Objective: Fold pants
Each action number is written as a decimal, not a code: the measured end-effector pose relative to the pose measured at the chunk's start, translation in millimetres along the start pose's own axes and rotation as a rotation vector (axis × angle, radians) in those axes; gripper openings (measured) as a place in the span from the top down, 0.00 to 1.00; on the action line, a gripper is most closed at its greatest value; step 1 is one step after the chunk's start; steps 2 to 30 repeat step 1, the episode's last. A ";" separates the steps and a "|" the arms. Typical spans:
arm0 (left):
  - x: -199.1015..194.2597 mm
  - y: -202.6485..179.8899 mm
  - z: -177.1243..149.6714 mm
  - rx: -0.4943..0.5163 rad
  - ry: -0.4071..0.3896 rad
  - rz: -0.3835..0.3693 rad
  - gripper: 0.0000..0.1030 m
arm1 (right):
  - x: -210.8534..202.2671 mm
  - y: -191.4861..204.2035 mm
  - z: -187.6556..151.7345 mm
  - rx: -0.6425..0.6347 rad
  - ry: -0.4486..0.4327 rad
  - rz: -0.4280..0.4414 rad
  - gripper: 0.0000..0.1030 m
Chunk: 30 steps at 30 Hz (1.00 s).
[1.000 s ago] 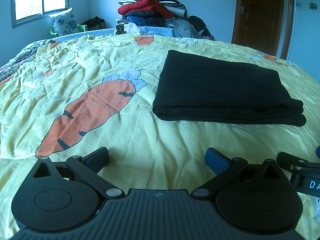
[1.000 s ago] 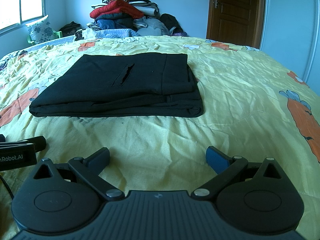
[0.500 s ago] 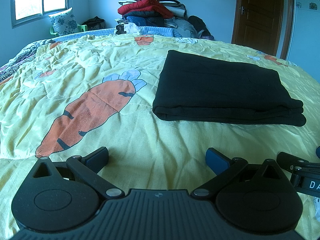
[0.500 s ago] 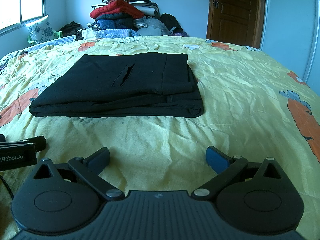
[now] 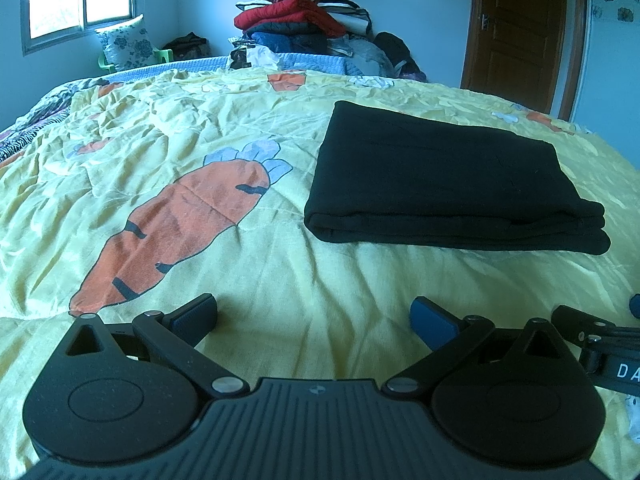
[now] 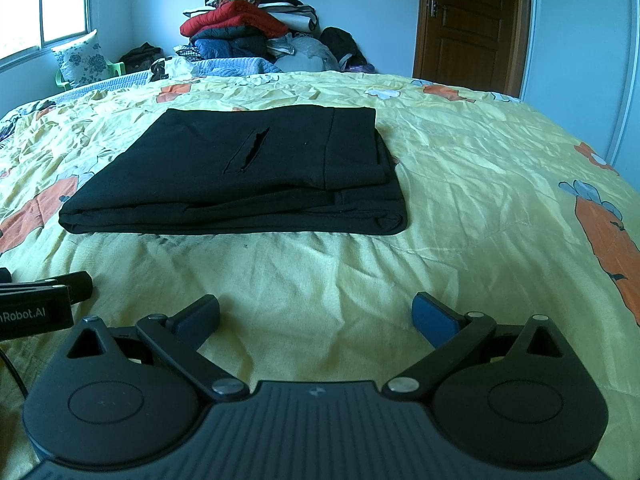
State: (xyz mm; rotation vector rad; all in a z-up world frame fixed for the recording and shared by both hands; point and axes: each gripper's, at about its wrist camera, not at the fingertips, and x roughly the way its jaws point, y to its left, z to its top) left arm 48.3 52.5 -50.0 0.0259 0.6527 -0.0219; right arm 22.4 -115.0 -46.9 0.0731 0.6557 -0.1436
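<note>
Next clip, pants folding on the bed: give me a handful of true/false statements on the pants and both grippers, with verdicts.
1. The black pants lie folded in a flat stack on the yellow bedspread. True.
2. The left gripper is clamped on the pants. False: it is open, short of the pants, with nothing between its fingers.
3. The right gripper is open and empty. True.
4. A pocket slit shows on the top layer of the pants. True.
5. The pants hang over the bed's edge. False: they rest wholly on the bedspread.
6. The door behind the bed stands wide open. False: it is shut.
</note>
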 end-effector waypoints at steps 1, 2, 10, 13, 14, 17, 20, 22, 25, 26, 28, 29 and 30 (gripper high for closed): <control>0.1 -0.1 0.1 0.001 0.000 0.001 0.00 | 0.2 -0.2 0.2 0.000 0.000 0.000 0.00; 0.1 -0.1 0.1 0.001 0.000 0.001 0.00 | 0.2 -0.2 0.2 0.000 0.000 0.000 0.00; 0.1 -0.1 0.1 0.001 0.000 0.001 0.00 | 0.2 -0.2 0.2 0.000 0.000 0.000 0.00; 0.1 -0.1 0.1 0.001 0.000 0.001 0.00 | 0.2 -0.2 0.2 0.000 0.000 0.000 0.00; 0.1 -0.1 0.1 0.001 0.000 0.001 0.00 | 0.2 -0.2 0.2 0.000 0.000 0.000 0.00; 0.1 -0.1 0.1 0.001 0.000 0.001 0.00 | 0.2 -0.2 0.2 0.000 0.000 0.000 0.00; 0.1 -0.1 0.1 0.001 0.000 0.001 0.00 | 0.2 -0.2 0.2 0.000 0.000 0.000 0.00; 0.1 -0.1 0.1 0.001 0.000 0.001 0.00 | 0.2 -0.2 0.2 0.000 0.000 0.000 0.00; 0.1 -0.1 0.1 0.001 0.000 0.001 0.00 | 0.2 -0.2 0.2 0.000 0.000 0.000 0.00; 0.1 -0.1 0.1 0.001 0.000 0.001 0.00 | 0.2 -0.2 0.2 0.000 0.000 0.000 0.00; 0.1 -0.1 0.1 0.001 0.000 0.001 0.00 | 0.2 -0.2 0.2 0.000 0.000 0.000 0.00; 0.1 -0.1 0.1 0.001 0.000 0.001 0.00 | 0.2 -0.2 0.2 0.000 0.000 0.000 0.00; 0.1 -0.1 0.1 0.001 0.000 0.001 0.00 | 0.2 -0.2 0.2 0.000 0.000 0.000 0.00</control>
